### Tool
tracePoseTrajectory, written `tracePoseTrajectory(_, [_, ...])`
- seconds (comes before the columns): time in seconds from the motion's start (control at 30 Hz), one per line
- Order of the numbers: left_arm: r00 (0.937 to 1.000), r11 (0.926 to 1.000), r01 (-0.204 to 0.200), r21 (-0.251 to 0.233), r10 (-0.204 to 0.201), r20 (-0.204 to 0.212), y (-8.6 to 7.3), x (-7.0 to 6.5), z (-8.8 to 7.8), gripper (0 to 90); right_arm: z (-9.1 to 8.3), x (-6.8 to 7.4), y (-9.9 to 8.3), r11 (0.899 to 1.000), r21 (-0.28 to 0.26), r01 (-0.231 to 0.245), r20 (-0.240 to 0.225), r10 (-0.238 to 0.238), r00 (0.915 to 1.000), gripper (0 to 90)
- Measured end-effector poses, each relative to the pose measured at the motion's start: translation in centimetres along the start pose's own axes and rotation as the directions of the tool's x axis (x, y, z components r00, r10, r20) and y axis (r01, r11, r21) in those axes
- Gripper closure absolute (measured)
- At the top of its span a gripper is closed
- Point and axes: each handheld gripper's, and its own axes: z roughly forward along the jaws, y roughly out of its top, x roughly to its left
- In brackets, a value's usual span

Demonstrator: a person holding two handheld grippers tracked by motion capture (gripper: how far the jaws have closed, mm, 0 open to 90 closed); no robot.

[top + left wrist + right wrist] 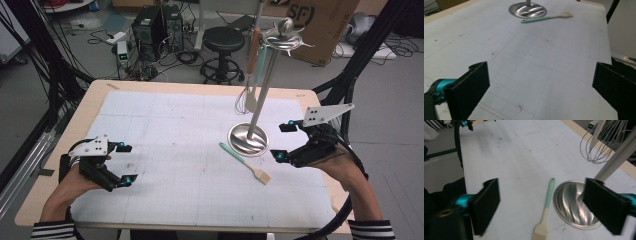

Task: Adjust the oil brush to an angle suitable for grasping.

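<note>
Right gripper [283, 141]: right of centre in the high view, just right of the stand's base; its jaws stand wide apart with nothing pressed between them
Right gripper, own view [541, 205]: the two black jaws rise at lower left and lower right of the frame; the brush lies on the mat in the gap between them, touched by neither
Left gripper [126, 163]: lower left of the high view, held low over the mat, jaws spread wide and empty
Left gripper, own view [541, 85]: jaws at the bottom corners of the frame, bare mat between them
Brush [244, 163]: a pastry brush with a mint-green handle and pale bristle head, lying flat on the mat just below and right of centre in the high view; handle end toward upper left, bristles toward lower right
Brush in the right gripper view [545, 210]: bottom centre, handle tip pointing up the frame, bristles at the lower edge, just beside the metal base
Brush in the left gripper view [547, 18]: top centre, near the base, well apart from the jaws
Stand [264, 80]: a metal pole tilting up to the upper right from a round shiny base [247, 138]
Hanging tools: a wire whisk [241, 101] and a spatula [251, 100] dangle from the stand's top
Mat [190, 150]: white, gridded, covering the wooden table [95, 95]
</note>
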Motion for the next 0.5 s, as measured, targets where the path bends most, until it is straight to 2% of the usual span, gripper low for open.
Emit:
tracePoseTrajectory(0.13, [1.0,1.0,0.005,0.003,-0.005,-0.001,0.0,0.2,0.1,1.7,0.8,0.0,-0.5,1.0,0.03,0.01,-0.042,-0.009,0.9991,34.8])
tracePoseTrajectory(0.27, [1.0,1.0,0.006,0.003,-0.006,0.005,0.0,0.2,0.2,1.7,1.7,-0.1,-1.2,0.998,0.063,-0.01,-0.093,0.016,0.9956,55.1])
tracePoseTrajectory(0.4, [1.0,1.0,0.007,-0.003,-0.007,0.002,0.0,0.2,0.1,1.7,2.7,-0.2,-1.8,0.993,0.117,-0.01,-0.072,0.019,0.9972,75.9])
tracePoseTrajectory(0.5, [1.0,1.0,0.006,-0.003,-0.006,0.0,0.0,0.2,0.1,1.7,3.5,-0.2,-2.3,0.991,0.135,-0.017,-0.076,0.028,0.9967,84.1])
